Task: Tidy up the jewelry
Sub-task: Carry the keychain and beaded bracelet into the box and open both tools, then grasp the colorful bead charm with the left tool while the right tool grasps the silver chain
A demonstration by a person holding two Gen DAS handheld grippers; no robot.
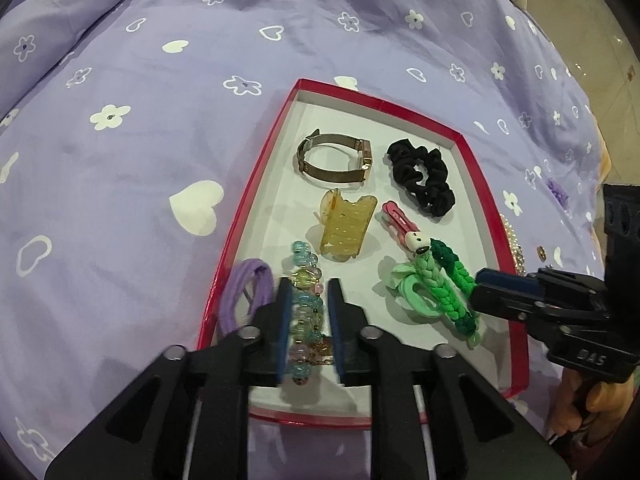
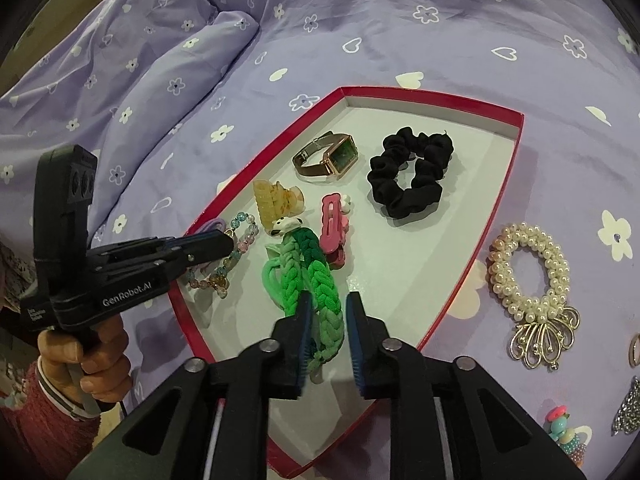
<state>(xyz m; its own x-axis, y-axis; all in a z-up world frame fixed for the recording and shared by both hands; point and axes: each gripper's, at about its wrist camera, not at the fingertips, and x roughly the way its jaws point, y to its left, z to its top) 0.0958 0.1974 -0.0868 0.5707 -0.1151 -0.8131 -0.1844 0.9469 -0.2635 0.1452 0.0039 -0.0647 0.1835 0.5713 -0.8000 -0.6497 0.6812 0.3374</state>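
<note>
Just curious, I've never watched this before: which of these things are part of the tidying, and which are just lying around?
Part of the job: red tray, bead bracelet, green braided band, pearl bracelet.

Just there: flowered bedsheet, pillow.

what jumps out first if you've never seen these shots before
A red-rimmed tray on a purple flowered bedspread, filled with hair pieces and a watch. The left gripper straddles a glass bead bracelet; the right gripper sits around a green braided hair tie. A pearl scrunchie lies outside, right of the tray.
</note>
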